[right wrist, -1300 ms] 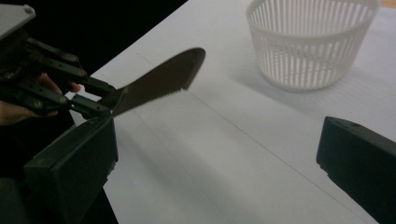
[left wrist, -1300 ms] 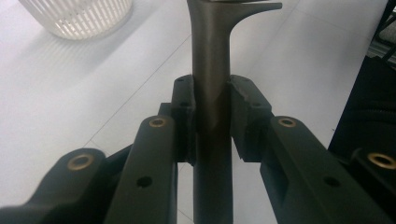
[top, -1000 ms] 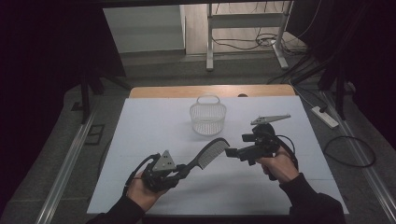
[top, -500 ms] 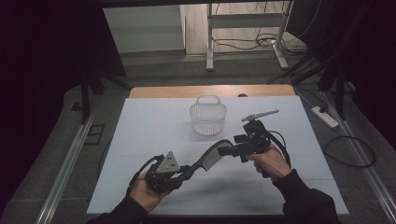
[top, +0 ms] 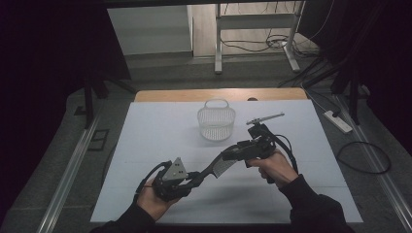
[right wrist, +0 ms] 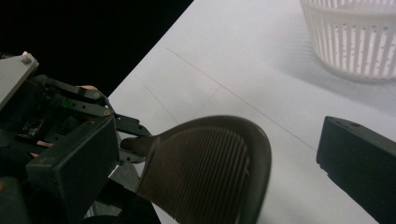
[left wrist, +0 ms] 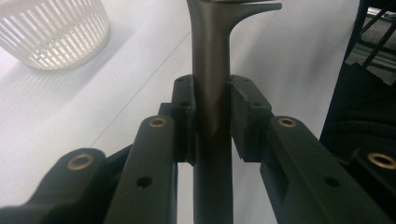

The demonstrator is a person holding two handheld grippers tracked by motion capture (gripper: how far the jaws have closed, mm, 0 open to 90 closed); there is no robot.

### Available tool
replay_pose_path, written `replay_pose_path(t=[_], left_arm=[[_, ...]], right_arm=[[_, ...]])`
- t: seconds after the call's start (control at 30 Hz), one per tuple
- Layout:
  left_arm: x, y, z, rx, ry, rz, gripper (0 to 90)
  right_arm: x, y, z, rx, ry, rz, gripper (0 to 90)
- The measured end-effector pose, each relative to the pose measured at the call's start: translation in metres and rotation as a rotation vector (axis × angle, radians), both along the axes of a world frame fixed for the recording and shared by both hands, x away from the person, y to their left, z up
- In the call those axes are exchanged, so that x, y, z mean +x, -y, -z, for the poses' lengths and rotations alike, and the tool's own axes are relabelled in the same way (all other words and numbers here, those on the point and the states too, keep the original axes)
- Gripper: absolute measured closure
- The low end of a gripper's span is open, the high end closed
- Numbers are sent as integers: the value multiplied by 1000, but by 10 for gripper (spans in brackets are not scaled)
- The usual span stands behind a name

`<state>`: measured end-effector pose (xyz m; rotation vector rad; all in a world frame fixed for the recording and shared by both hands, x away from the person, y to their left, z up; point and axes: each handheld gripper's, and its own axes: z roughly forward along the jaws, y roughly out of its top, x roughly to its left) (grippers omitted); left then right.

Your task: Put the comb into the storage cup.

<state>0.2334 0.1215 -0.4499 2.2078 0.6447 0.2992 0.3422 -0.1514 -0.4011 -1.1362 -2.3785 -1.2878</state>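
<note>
A dark grey comb (top: 216, 167) hangs above the white table (top: 145, 141), slanting up to the right. My left gripper (top: 192, 178) is shut on the comb's handle (left wrist: 212, 70), with both pads pressed against it. In the right gripper view the comb's toothed end (right wrist: 210, 168) lies between the jaws of my right gripper (right wrist: 210, 154). That gripper (top: 232, 154) is open, with wide gaps on either side of the comb. The left gripper (right wrist: 60, 121) shows behind the comb in that view.
A white slatted basket (top: 216, 121) stands empty at the back middle of the table, beyond both grippers (left wrist: 51, 32) (right wrist: 355, 37). A power strip (top: 338, 121) and cables lie on the floor to the right. Dark drapes flank the table.
My right gripper has come left and down from the right side of the table to the comb's toothed end. The left gripper has kept its hold and lifted the comb slightly.
</note>
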Motion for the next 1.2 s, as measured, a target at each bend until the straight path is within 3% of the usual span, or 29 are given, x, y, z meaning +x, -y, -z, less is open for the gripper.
replay_pose_path(t=[0.2,0.43,0.57,0.7,0.9,1.2], left_arm=[[-1,0,0,1,7,9,725],[-1,-1,0,-4,14,-2,725],[-1,-1,0,4,14,2,725],[-2,0,0,8,22,7,725],[-2,1,0,18,31,9,725],[-1,5,4,50,24,14,724]], right_arm=[[2,2,1,13,-29,16,24],[6,13,3,90,-79,46,333],[9,18,4,136,-115,46,464],[9,20,5,141,-107,69,601],[11,21,8,167,-149,68,744],[13,22,12,226,-244,78,823]])
